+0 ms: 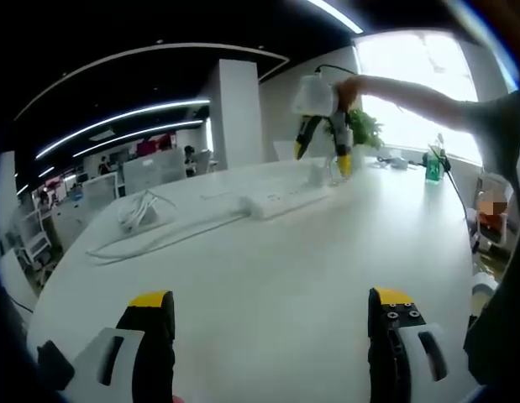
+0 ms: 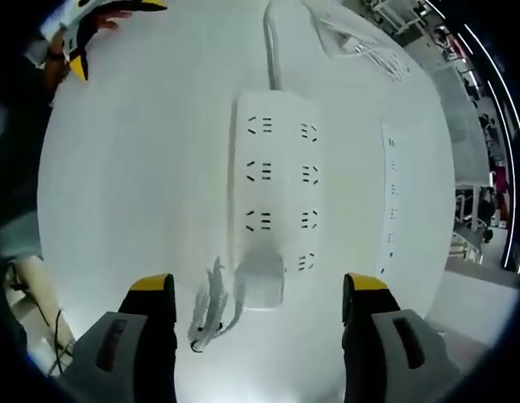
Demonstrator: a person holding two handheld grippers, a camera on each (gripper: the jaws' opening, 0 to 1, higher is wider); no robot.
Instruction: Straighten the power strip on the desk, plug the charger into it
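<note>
The power strip (image 2: 276, 185) lay straight on the counter (image 2: 142, 168), a white charger (image 2: 261, 281) seated at its near end. The right gripper (image 2: 258, 306) hovered over it, jaws apart; the left gripper (image 1: 272, 315), jaws apart, hung well back. Plugging seemed done; next, check the seating

Left tongs (image 1: 272, 323) and right tongs (image 2: 258, 306) both gape wide, gripping nothing.
</note>
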